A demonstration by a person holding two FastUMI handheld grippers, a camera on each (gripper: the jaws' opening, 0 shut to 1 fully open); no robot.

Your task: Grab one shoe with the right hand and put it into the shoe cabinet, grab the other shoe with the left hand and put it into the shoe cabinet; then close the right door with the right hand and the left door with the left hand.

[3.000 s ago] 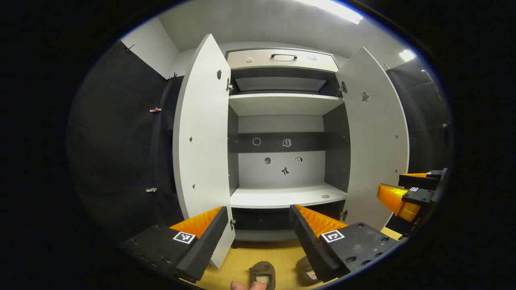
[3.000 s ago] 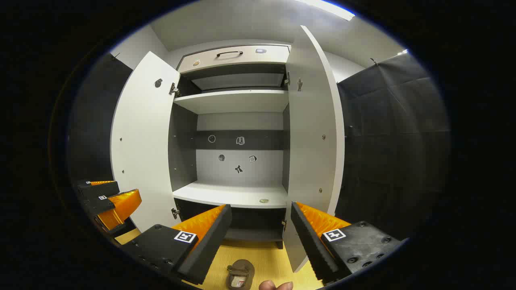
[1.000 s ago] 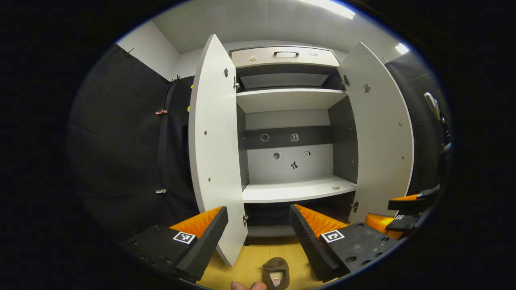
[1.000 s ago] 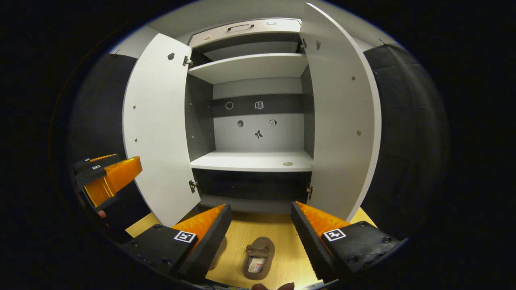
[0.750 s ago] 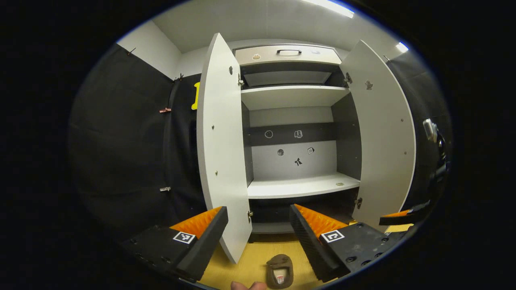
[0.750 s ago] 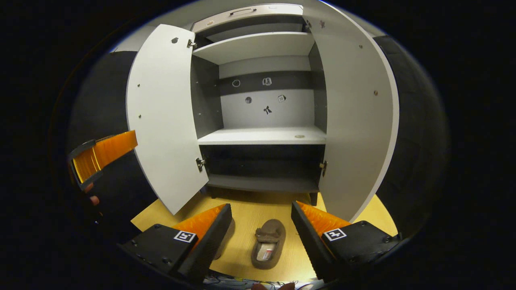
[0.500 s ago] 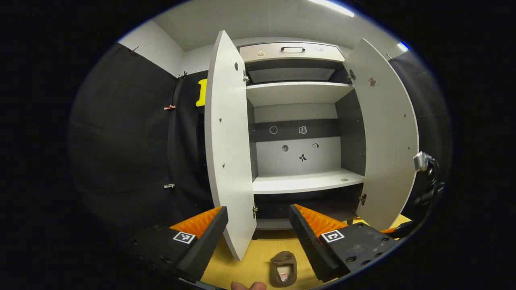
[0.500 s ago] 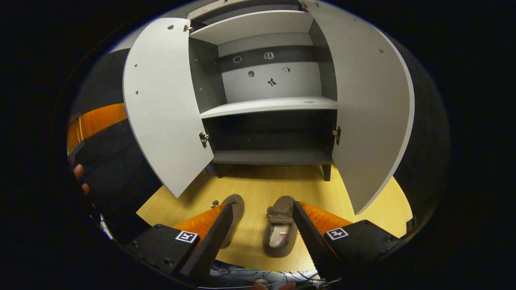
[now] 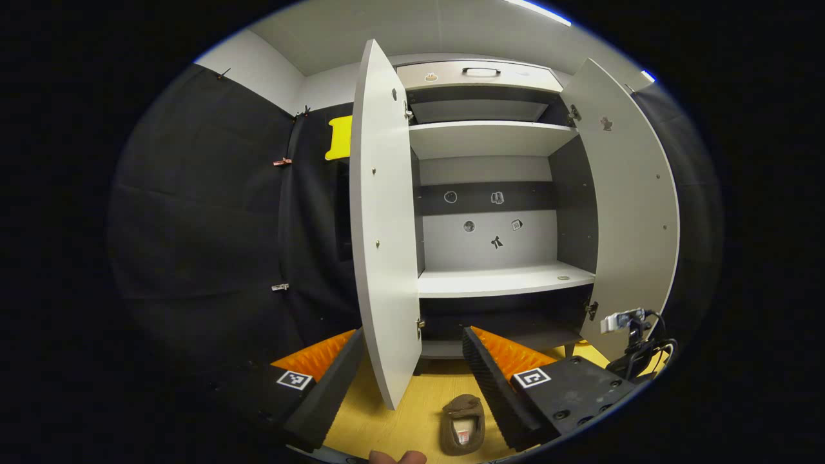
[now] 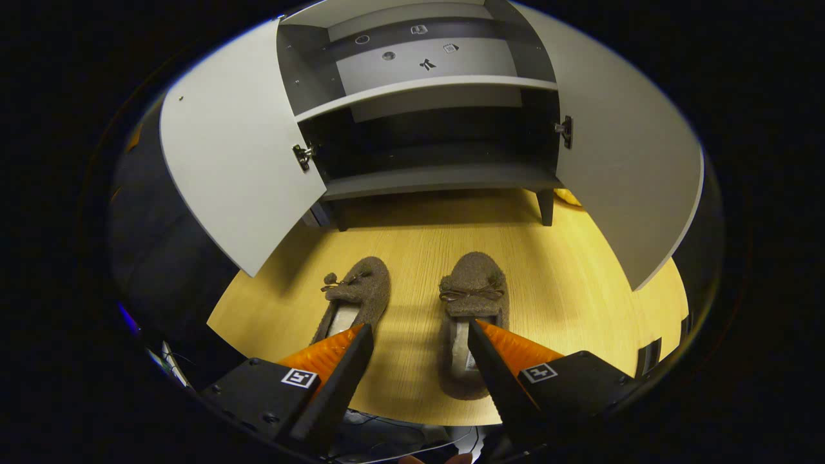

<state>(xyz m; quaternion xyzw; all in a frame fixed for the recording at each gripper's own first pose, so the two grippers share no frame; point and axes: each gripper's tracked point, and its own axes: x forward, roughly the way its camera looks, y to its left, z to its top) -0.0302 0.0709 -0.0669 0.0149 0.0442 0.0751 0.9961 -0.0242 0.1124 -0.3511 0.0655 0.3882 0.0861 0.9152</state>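
Yellow wood-grain floor (image 10: 412, 258), booth walled in black cloth (image 9: 193, 225), pale ceiling with strip lights.

Right gripper view: right gripper (image 10: 417, 335) tipped down at the floor, fingers spread apart, holding nothing. Two brown fuzzy slippers lie side by side just ahead of it, toes toward the cabinet. The right slipper (image 10: 472, 303) has its heel end partly behind the right finger; the left slipper (image 10: 354, 299) has its heel behind the left finger. Neither is touched, as far as I can tell. Beyond them the shoe cabinet (image 10: 432, 174) stands on short legs, both doors swung wide: left door (image 10: 232, 167) off to the gripper's left, right door (image 10: 625, 167) to its right. Dark bottom shelf, white shelf above it.

Left gripper view: left gripper (image 9: 412, 361) held level, fingers apart, nothing between them. One slipper is low between the fingers on the floor; a fingertip (image 9: 396, 457) pokes in at the bottom edge. The left door is edge-on right ahead. Farther off are the upper shelves, stickers on the back panel, a top drawer (image 9: 480, 74) with a handle, and a small device with cables (image 9: 635, 341) low to the right.

Versus 0.5 s ago: right gripper has pitched further down and closer, so both slippers now sit at its fingertips. Left gripper has drifted slightly; the view is nearly the same.
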